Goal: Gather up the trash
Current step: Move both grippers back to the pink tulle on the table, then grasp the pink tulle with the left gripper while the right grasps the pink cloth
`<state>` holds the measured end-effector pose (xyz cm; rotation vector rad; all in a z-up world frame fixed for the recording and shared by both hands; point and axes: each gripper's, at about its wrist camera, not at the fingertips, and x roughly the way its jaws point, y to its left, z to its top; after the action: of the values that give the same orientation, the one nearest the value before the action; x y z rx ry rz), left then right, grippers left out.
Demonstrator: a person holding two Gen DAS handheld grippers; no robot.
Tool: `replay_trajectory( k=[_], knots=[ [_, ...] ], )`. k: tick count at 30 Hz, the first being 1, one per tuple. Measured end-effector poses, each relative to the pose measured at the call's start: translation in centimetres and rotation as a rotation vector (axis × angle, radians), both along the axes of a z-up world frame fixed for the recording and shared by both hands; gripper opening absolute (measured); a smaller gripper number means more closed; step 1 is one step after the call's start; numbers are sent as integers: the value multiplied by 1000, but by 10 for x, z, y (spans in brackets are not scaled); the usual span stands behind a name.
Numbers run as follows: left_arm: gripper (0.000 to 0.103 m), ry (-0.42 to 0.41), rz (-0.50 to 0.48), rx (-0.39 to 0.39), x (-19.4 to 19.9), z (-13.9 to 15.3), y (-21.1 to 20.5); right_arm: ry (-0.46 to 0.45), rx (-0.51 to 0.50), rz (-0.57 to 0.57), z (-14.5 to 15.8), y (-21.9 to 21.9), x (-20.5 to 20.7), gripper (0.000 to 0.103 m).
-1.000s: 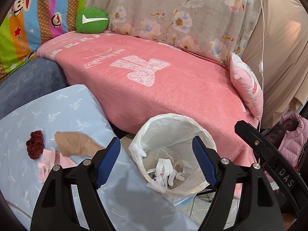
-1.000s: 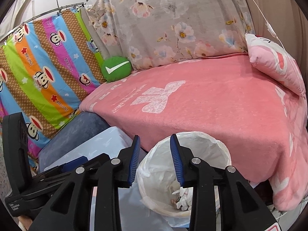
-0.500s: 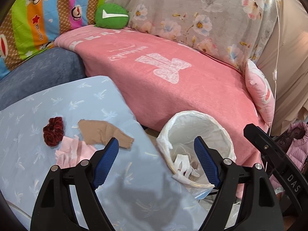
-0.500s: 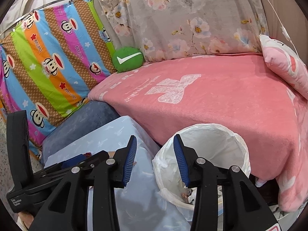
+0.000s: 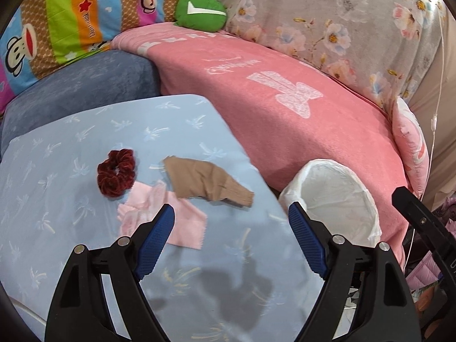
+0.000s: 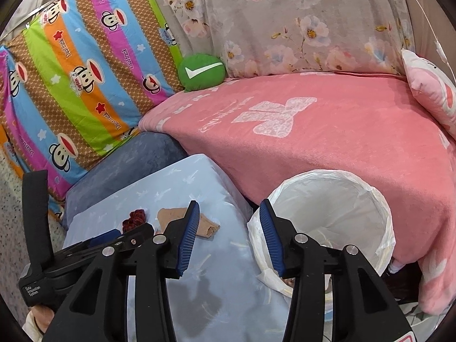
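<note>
Soft fabric scraps, centre-left of the left wrist view: tan sock-like cloth (image 5: 208, 182), pink cloth (image 5: 162, 222) under it, dark red scrunchie (image 5: 116, 172) just beside both, all on the blue table cover (image 5: 57, 199). Left gripper (image 5: 231, 245) hovers above them, jaws spread wide, holding nothing. Right gripper (image 6: 228, 236) lower centre of its own view, jaws partly open, empty, over the table edge beside the lined trash bin (image 6: 327, 216). All three items look light, limp, non-fragile; the thin cloths may slide or bunch. Best pinch likely a raised fold of the tan cloth, or the scrunchie's ring edge.
</note>
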<state>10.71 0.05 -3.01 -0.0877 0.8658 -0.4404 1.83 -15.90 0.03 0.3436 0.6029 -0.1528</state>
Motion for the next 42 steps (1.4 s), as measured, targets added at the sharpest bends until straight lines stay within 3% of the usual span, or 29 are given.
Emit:
replay_trajectory(
  k=[12, 19, 32, 38, 42],
  knots=[
    [78, 142, 123, 31, 25, -52, 49, 82, 1, 87, -33, 42, 32, 44],
    [77, 193, 147, 31, 36, -74, 62, 146, 2, 138, -60, 68, 56, 44],
    [22, 240, 155, -12, 39, -85, 88, 270, 0, 216, -113, 104, 97, 44],
    [14, 213, 159, -20, 38, -76, 98, 316, 6, 239, -133, 114, 112, 44],
    [14, 206, 173, -27, 39, -73, 103, 350, 14, 258, -146, 122, 121, 36]
  ],
)
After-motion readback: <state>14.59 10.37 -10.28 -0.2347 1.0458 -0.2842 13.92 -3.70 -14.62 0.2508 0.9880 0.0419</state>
